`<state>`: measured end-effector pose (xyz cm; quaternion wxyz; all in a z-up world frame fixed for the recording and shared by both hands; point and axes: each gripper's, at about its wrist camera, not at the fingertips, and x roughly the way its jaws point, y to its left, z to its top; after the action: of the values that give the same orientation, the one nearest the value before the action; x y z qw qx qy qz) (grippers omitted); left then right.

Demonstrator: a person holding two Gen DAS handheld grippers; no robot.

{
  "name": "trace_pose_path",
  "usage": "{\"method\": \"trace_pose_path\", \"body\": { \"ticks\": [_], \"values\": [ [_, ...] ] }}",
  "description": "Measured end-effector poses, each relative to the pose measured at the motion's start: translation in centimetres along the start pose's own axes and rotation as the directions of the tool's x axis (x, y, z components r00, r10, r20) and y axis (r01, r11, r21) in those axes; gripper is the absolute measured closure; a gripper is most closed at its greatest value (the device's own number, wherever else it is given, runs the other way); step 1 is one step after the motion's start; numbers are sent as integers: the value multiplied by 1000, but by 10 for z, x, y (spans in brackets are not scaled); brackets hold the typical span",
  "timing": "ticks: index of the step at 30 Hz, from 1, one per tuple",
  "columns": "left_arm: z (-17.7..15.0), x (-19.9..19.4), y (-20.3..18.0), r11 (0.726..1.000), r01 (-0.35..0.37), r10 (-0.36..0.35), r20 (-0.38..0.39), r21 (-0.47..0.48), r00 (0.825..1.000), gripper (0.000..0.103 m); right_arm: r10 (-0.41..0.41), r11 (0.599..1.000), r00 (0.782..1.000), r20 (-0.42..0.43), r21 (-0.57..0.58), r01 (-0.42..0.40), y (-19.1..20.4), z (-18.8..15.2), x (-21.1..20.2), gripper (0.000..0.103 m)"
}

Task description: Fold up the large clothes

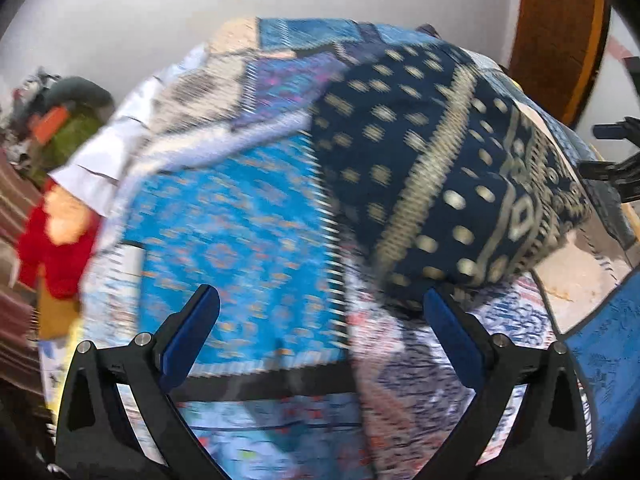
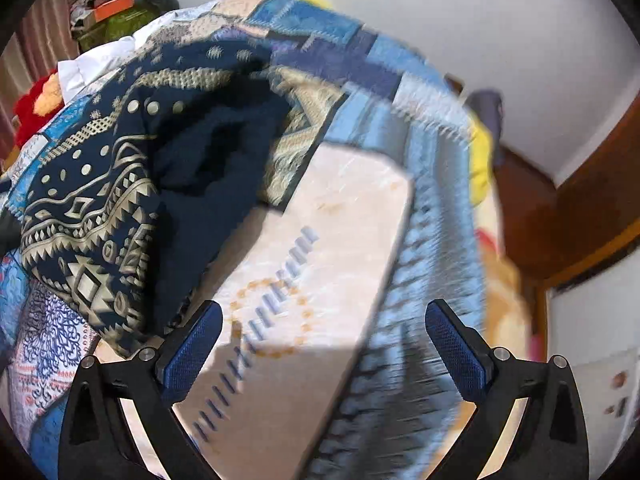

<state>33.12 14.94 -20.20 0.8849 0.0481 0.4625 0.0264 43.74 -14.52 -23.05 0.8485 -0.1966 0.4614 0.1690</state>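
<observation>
A navy garment with cream dots and geometric bands (image 1: pixel 440 168) lies bunched on a patchwork bedspread (image 1: pixel 240 232). In the right wrist view the navy garment (image 2: pixel 120 200) lies at the left, crumpled, on the bedspread (image 2: pixel 320 280). My left gripper (image 1: pixel 320 320) is open and empty above the bedspread; the garment's lower edge lies near its right finger. My right gripper (image 2: pixel 324 332) is open and empty, with the garment just beyond its left finger. The right gripper also shows at the right edge of the left wrist view (image 1: pixel 616 152). Both views are motion-blurred.
A white cloth (image 1: pixel 108 148), a red and orange item (image 1: pixel 56 236) and a pile of green and mixed things (image 1: pixel 68 120) lie at the bed's left. A wooden headboard or door frame (image 2: pixel 568 208) stands at the right. A white wall (image 1: pixel 160 20) is behind.
</observation>
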Motion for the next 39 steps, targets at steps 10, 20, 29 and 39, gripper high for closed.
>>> {"method": "trace_pose_path", "body": {
  "ticks": [10,20,29,39],
  "values": [
    [78,32,32,980,118,-114,34,-162,993,0,362,916,921,146,125,-380,32,84,-22,1],
    [118,97,40,964,83,-86,0,-254,996,0,397,898,918,-7,210,-387,42,133,85,1],
    [99,68,80,940,116,-120,6,-322,993,0,232,951,969,82,191,-243,3,121,33,0],
    [57,75,34,808,442,-493,-36,-390,869,0,555,800,830,-60,311,-513,21,76,61,0]
  ]
}}
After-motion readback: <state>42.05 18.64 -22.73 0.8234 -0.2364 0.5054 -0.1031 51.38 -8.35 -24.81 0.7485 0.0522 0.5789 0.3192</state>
